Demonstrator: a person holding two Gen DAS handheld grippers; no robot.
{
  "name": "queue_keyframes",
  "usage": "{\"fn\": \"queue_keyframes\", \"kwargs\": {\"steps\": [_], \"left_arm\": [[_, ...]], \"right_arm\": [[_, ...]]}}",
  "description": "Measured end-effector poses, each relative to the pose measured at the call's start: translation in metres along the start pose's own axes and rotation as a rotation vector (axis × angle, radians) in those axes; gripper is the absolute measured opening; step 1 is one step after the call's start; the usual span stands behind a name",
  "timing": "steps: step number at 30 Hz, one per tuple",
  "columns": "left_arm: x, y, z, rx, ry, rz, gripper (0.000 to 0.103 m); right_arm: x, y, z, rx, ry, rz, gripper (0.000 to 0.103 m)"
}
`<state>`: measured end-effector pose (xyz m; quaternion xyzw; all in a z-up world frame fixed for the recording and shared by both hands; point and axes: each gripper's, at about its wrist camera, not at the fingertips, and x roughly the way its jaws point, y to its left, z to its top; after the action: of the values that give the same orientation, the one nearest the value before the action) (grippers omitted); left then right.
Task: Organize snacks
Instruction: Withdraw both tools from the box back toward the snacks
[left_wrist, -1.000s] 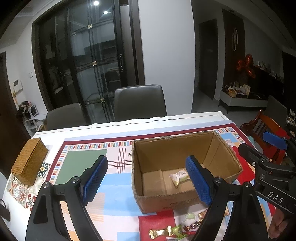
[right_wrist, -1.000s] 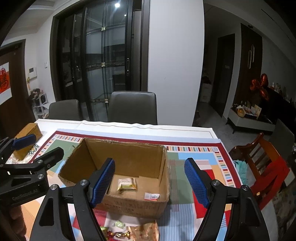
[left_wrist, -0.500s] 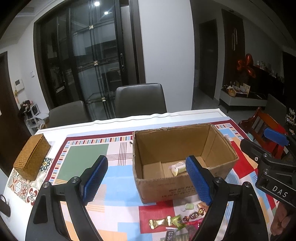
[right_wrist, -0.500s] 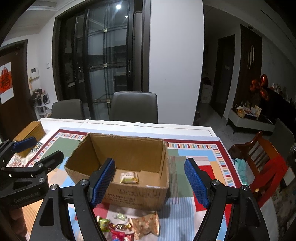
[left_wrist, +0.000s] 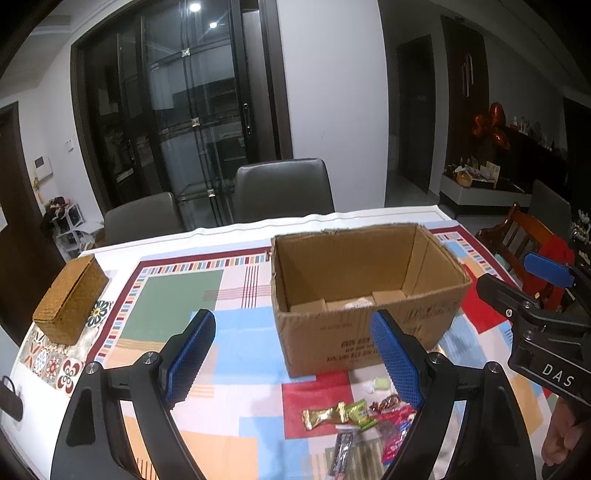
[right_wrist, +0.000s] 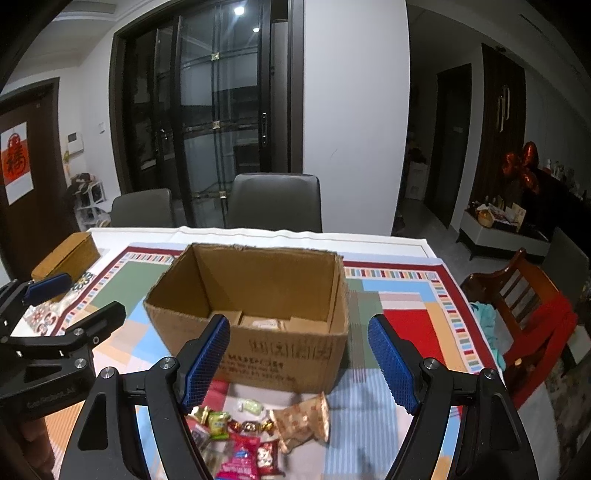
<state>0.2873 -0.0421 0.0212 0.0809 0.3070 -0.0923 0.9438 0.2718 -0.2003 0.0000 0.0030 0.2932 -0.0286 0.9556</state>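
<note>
An open cardboard box (left_wrist: 369, 332) (right_wrist: 280, 354) stands on the patterned tablecloth with a pale snack packet barely showing on its floor (right_wrist: 265, 324). A pile of wrapped snacks (left_wrist: 362, 417) (right_wrist: 255, 432) lies on the cloth in front of the box. My left gripper (left_wrist: 293, 363) is open and empty, held above the cloth left of the pile. My right gripper (right_wrist: 299, 365) is open and empty, above the pile and in front of the box. Each gripper shows in the other's view, the left (right_wrist: 55, 325) and the right (left_wrist: 535, 310).
A woven brown box (left_wrist: 70, 299) sits at the table's left edge. Two grey chairs (left_wrist: 280, 188) stand behind the table. A red wooden chair (right_wrist: 528, 314) stands to the right. A dark object (left_wrist: 9, 397) hangs off the left edge.
Both grippers have pulled back and away from the box. The box now looks farther off and the snack pile in front of it has come into view. Both stay open.
</note>
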Motion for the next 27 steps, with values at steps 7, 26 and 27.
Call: {"fn": "queue_keyframes", "kwargs": {"steps": [7,26,27], "left_arm": [[-0.005,0.003,-0.022,-0.002,0.016,0.011,0.086],[-0.017,-0.007,-0.080,0.040,0.029,0.003,0.086],[-0.017,-0.008,-0.081,0.044,0.030,0.003,0.086]], "right_arm": [[-0.007,0.006,-0.018,-0.018,0.013,0.007,0.078],[-0.009,0.018,-0.059,-0.037,0.076,0.044,0.078],[-0.008,0.018,-0.061,-0.037,0.081,0.045,0.078]]}}
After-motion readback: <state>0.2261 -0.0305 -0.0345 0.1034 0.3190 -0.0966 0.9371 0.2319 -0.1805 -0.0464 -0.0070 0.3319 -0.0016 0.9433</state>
